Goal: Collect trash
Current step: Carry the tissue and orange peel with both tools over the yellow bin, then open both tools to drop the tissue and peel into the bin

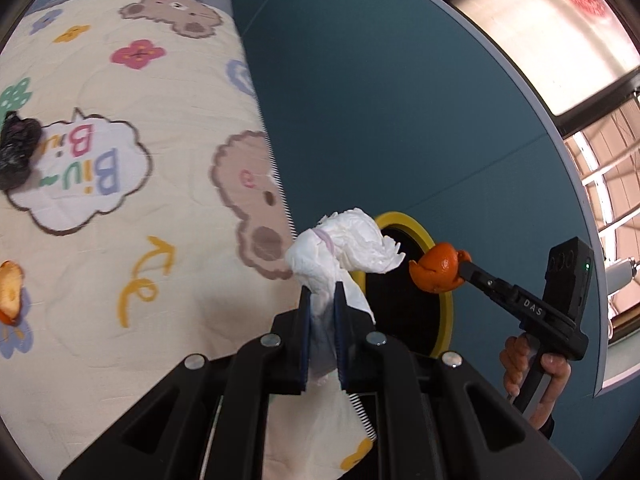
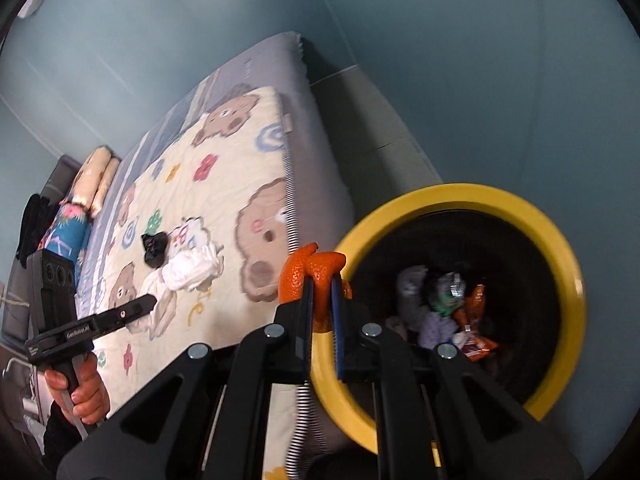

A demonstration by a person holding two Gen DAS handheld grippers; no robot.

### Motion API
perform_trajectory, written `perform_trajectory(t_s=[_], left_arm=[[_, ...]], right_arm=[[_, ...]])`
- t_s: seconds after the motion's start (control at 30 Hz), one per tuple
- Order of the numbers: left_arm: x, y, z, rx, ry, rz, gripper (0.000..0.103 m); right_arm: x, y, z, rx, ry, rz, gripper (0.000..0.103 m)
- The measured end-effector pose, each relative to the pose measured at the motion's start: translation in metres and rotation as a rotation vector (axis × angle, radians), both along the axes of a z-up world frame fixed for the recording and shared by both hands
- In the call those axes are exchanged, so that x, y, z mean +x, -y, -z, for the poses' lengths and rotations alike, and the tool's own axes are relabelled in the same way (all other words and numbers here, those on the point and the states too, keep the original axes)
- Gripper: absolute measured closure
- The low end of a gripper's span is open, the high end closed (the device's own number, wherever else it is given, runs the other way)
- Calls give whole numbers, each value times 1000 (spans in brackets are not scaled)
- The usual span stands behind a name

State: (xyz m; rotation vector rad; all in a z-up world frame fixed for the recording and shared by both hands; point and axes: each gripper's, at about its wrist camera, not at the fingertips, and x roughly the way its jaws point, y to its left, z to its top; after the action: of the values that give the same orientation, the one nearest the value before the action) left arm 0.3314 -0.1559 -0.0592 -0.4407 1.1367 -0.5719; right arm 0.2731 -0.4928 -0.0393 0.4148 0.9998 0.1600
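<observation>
Pinching tissue [image 1: 344,248] in the left tongs [image 1: 322,296], right tongs [image 2: 322,284] clamp orange peel [image 2: 320,272] — beside the yellow bin [image 2: 560,240].

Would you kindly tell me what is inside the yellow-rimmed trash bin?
The yellow-rimmed trash bin holds crumpled wrappers, including an orange packet and pale paper. Its lower contents are hidden by the right hand-held gripper and dark shadow.

bear-print quilt [image 2: 224,184] on bed | pillows [image 2: 96,178] at head | window [image 1: 560,32] | teal wall [image 1: 360,80]
</observation>
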Motion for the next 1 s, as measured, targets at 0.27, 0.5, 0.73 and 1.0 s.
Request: perform_trajectory(t_s=[0.27,0.5,0.73,1.0], left_arm=[[-2,69,5,16,-1,102,94],[-5,117,11,56,17,168,94],[-10,158,20,127,54,206,93],[-23,187,23,139,67,258,89]], right_arm=[[-10,52,3,-17,2,95,95],[-7,78,12,-25,-1,152,95],[2,94,25,-36,-13,182,95],[5,106,34,-41,-29,211,91]])
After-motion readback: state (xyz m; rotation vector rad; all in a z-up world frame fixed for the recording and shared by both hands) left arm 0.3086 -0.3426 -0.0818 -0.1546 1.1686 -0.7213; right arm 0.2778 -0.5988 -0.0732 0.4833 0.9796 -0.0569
